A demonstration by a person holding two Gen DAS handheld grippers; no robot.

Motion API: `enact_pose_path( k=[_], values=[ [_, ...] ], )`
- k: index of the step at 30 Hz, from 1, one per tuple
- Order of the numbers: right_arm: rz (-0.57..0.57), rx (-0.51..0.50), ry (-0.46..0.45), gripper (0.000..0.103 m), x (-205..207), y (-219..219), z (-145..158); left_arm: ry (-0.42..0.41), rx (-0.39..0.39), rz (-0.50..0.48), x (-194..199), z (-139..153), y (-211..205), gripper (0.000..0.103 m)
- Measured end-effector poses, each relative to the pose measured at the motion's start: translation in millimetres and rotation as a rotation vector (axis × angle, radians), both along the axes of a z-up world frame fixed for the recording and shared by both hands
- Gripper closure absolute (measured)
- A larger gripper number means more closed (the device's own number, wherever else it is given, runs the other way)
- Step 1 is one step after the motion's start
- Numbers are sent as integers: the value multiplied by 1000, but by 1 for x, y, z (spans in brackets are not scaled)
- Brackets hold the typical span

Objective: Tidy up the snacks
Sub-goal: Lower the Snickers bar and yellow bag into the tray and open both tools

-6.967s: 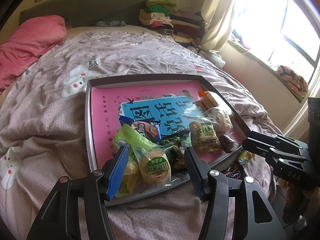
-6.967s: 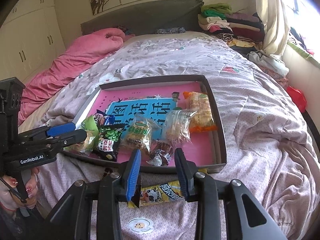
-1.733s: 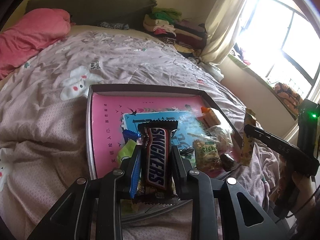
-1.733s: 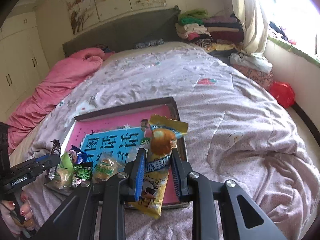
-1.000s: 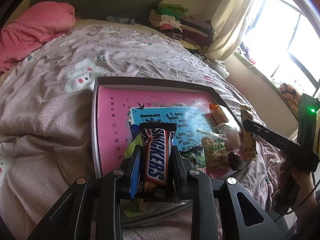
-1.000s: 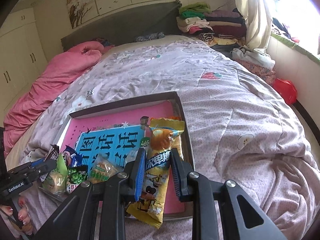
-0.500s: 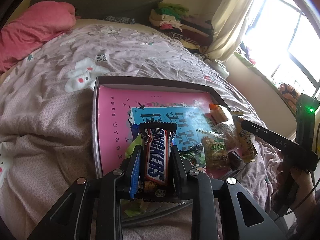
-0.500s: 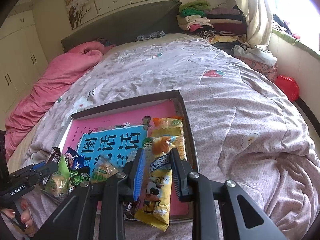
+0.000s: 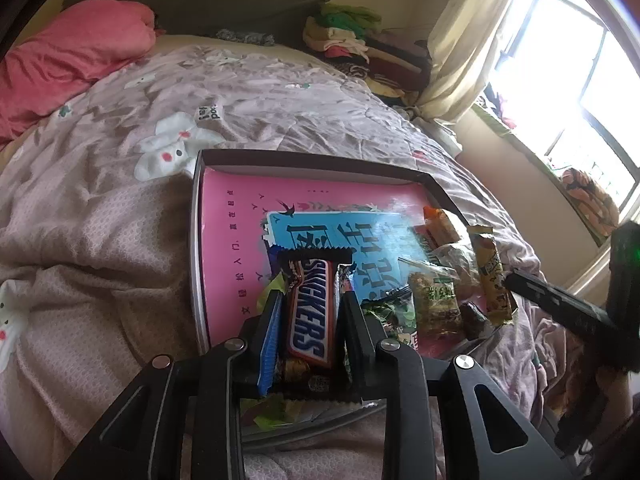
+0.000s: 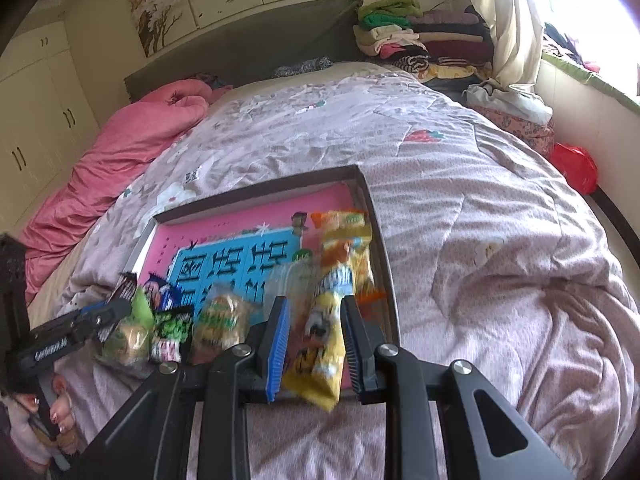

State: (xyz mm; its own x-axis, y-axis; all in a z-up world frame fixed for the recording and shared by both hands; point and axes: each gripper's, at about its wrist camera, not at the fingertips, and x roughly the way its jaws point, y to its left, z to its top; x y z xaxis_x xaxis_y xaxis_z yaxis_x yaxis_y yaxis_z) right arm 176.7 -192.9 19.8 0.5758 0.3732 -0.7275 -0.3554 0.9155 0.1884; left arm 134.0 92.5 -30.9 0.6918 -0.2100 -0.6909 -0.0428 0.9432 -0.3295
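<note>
A shallow box lid [image 9: 196, 240] with a pink and blue bottom lies on the bed and holds several snack packets along its near side. My left gripper [image 9: 310, 300] is shut on a Snickers bar [image 9: 312, 312] and holds it upright over the lid's near left corner. My right gripper [image 10: 314, 312] has its jaws spread a little around a yellow snack packet [image 10: 324, 320], which is blurred and lies tilted over the lid's [image 10: 384, 256] near right edge. The yellow packet [image 9: 494, 276] and right gripper [image 9: 556, 304] also show in the left wrist view.
The lid rests on a rumpled lilac quilt [image 10: 480, 208]. A pink duvet [image 10: 132, 160] lies at the far left. Folded clothes [image 10: 408, 40] are stacked by the headboard. A red bag [image 10: 574, 166] sits on the floor by the window wall.
The right gripper's jaws have parted and the yellow packet has dropped lower onto the lid's right side. The left gripper still holds the Snickers bar in about the same place.
</note>
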Motion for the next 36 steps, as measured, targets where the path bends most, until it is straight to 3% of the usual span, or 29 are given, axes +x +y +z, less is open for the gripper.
enact_pose_path(
  k=[13,27,30,36],
  values=[
    [11,-145,-31,77,-18,8,-22,4,-3,0,-3,2,1,57],
    [-7,-125,-28,77,-6,4,-21,14,3,-3,-2,2,0,50],
    [-8,-109,-29,77,-7,2,-18,17,0,-6,-2,2,0,43],
    [-14,-93,-51,69,-8,2,-8,22,4,-1,-2,2,-1,39]
  ],
)
